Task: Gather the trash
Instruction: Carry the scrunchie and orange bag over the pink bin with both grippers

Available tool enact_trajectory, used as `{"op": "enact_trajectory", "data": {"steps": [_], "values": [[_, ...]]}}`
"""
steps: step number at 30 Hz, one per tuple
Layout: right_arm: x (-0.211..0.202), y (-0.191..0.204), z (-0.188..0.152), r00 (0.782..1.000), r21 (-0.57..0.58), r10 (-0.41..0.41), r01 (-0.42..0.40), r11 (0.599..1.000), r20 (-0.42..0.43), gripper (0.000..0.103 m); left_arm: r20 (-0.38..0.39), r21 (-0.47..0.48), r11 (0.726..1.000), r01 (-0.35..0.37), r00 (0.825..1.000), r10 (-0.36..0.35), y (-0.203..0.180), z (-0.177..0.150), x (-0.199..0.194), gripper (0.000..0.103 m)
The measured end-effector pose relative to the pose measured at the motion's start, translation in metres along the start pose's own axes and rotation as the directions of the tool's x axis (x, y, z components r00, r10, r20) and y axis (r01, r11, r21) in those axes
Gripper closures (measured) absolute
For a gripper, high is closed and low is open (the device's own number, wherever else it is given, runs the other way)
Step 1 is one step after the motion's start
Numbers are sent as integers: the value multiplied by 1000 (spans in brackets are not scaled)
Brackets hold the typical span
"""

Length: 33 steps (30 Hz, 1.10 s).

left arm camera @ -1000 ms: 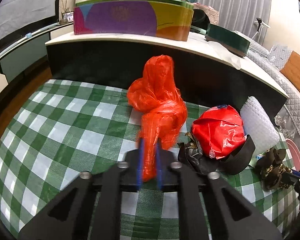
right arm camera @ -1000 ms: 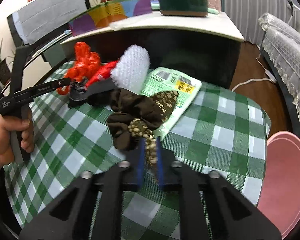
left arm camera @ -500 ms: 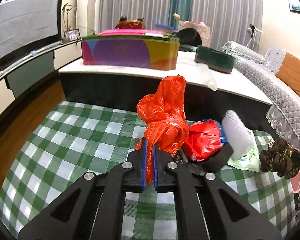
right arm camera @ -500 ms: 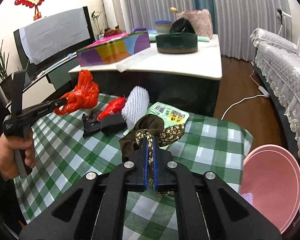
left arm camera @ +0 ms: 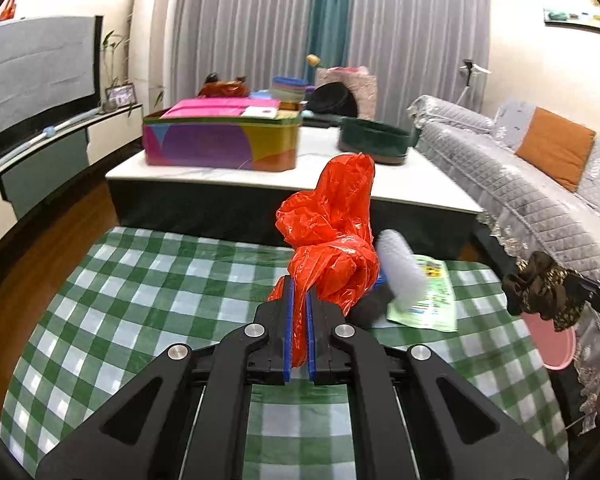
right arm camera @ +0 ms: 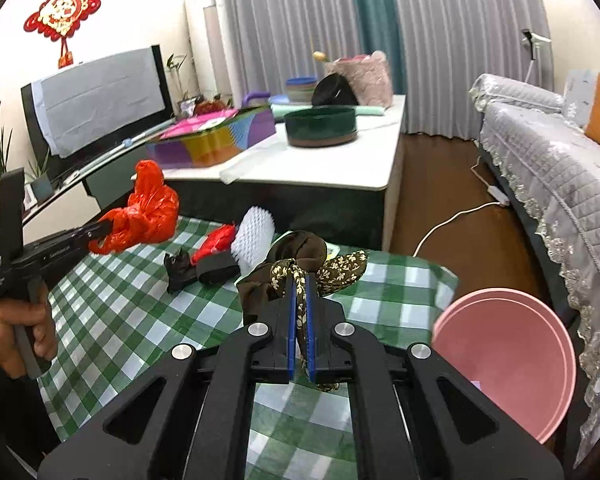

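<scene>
My left gripper (left arm camera: 298, 292) is shut on an orange plastic bag (left arm camera: 332, 232) and holds it well above the green checked table (left arm camera: 140, 292). It shows at the left in the right wrist view (right arm camera: 150, 210). My right gripper (right arm camera: 299, 292) is shut on a brown patterned cloth (right arm camera: 300, 258), lifted off the table; it shows at the right in the left wrist view (left arm camera: 540, 290). On the table lie a white foam net (right arm camera: 254, 236), a red bag (right arm camera: 216, 240), a black piece (right arm camera: 216, 270) and a green printed packet (left arm camera: 428, 300).
A pink basin (right arm camera: 508, 356) stands on the floor off the table's right side. A low white-topped table (right arm camera: 320, 160) behind holds a colourful tin (left arm camera: 220, 142) and a dark green round tin (right arm camera: 320, 126). A grey sofa (right arm camera: 560, 184) runs along the right.
Both grippers have risen and pulled back from the table, each lifting its load clear. The pile of red bag, foam net and packet stays on the table.
</scene>
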State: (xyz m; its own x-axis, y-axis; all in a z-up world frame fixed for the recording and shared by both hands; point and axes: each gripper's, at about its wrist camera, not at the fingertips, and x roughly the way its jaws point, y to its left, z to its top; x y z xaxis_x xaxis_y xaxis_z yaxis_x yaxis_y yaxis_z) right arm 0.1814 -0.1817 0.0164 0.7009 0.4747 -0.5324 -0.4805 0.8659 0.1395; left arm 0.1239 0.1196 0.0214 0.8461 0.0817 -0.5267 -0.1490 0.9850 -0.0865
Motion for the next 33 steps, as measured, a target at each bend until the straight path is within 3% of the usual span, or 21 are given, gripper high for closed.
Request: {"op": "enact_trajectory", "data": {"steps": [17,33], "values": [[-50,-44,1,990,105,-109,99,990,88,99,47,89,988,129,990,-134,-63,-2,-37,98],[-76,-70,-1,973,140,-194,176,974,123,99,49,135,972,194,978,-202,-98,-3,-45,98]]}}
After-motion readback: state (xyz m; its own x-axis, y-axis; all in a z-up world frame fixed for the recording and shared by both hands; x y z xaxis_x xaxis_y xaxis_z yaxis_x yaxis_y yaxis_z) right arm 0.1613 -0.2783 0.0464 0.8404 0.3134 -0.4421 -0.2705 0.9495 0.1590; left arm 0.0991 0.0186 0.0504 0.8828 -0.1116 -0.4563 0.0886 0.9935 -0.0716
